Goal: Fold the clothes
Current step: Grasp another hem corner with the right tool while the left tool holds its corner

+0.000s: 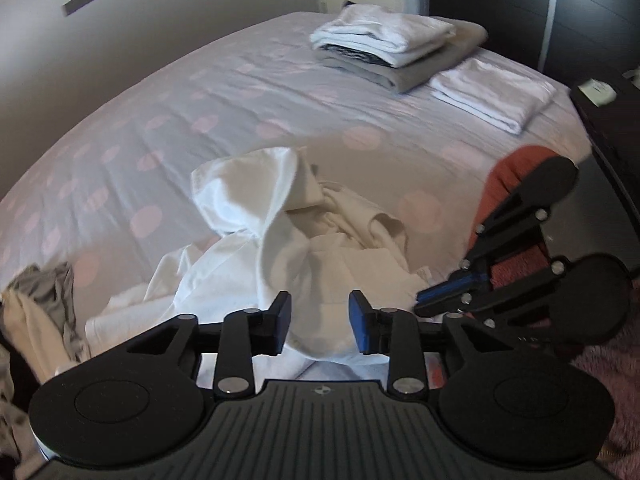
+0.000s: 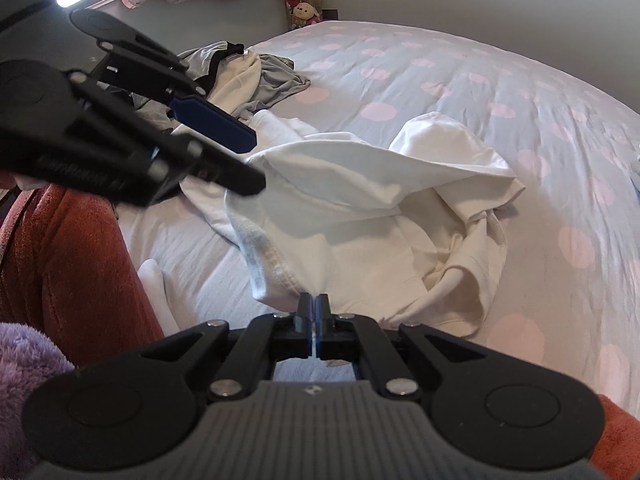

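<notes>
The right claw (image 2: 314,300) is clamped on the near hem of the crumpled white shirt (image 2: 360,200). The left claw (image 1: 320,316) is held wide at the same hem, leftward. Beyond the shirt, folded stacks (image 1: 384,44) are noted on the bed (image 1: 160,92).

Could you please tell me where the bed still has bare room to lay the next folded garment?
The widest bare sheet lies between the crumpled white garment and the folded stack, running towards the wall. A narrower strip separates the garment from the folded white towel. The near edge is crowded: the unfolded pile, the left gripper and the right gripper.
</notes>
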{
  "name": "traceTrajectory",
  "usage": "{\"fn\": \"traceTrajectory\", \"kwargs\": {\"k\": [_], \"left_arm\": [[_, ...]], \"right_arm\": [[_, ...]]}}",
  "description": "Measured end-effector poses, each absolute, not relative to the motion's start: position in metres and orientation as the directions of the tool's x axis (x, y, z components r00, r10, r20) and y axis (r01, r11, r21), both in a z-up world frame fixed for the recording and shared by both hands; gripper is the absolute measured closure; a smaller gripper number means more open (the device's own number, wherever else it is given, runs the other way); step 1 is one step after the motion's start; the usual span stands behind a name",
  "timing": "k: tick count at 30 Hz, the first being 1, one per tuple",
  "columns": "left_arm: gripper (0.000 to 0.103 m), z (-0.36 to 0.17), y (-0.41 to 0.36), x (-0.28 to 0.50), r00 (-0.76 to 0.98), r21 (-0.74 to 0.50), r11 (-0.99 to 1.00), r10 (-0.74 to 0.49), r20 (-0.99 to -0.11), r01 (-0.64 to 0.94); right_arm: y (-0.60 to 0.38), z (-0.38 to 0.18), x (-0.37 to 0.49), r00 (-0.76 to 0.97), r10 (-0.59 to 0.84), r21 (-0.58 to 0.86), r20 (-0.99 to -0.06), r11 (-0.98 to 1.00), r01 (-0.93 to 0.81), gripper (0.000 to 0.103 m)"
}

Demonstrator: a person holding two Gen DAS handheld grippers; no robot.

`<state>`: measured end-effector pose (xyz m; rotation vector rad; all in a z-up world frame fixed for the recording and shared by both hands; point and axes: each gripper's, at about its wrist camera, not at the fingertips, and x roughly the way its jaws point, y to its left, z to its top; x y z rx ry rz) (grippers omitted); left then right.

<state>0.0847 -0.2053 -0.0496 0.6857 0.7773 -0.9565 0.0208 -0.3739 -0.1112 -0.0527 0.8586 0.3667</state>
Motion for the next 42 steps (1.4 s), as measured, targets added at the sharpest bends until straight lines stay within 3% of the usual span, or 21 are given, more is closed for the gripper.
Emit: {"fn": "traceTrajectory", "kwargs": {"k": [6,16,18,20,21,24,30,37,42], "left_arm": [[0.060,-0.066,-0.236,0.058,0.315,0.298,0.105,-0.391,-0.865,0.949],[0.061,-0.103,-0.254,0.045,0.327,0.389,-0.165,-0.309,-0.893,0.906],[0.067,-0.112,-0.257,0.042,0.335,0.404,-0.217,-0.294,-0.895,0.889],[0.081,-0.120,-0.260,0.040,0.343,0.414,-0.255,-0.278,-0.897,0.874],[0.089,-0.123,-0.261,0.040,0.346,0.414,-0.259,-0.269,-0.899,0.873],[0.096,-0.125,-0.260,0.044,0.349,0.414,-0.254,-0.263,-0.899,0.874],[0.097,-0.115,-0.252,0.076,0.408,0.439,-0.104,-0.227,-0.884,0.893],[0.098,-0.099,-0.214,0.127,0.466,0.456,0.097,-0.160,-0.870,0.885],[0.098,-0.099,-0.192,0.157,0.490,0.462,0.200,-0.120,-0.864,0.864]], "right_arm": [[-0.376,-0.108,0.019,0.608,0.296,0.101,-0.737,0.937,-0.335,0.101],[-0.383,-0.105,0.018,0.614,0.315,0.114,-0.724,0.932,-0.344,0.101],[-0.384,-0.105,0.018,0.613,0.320,0.118,-0.722,0.930,-0.347,0.101],[-0.385,-0.104,0.018,0.610,0.325,0.123,-0.723,0.929,-0.349,0.101],[-0.386,-0.104,0.018,0.607,0.328,0.128,-0.724,0.928,-0.349,0.101],[-0.391,-0.103,0.020,0.599,0.338,0.133,-0.726,0.924,-0.359,0.101],[-0.407,-0.100,0.024,0.591,0.332,0.108,-0.735,0.918,-0.381,0.097],[-0.447,-0.108,0.050,0.579,0.202,-0.042,-0.790,0.925,-0.379,0.096],[-0.459,-0.116,0.074,0.564,0.170,-0.188,-0.808,0.833,-0.520,0.095]]}}
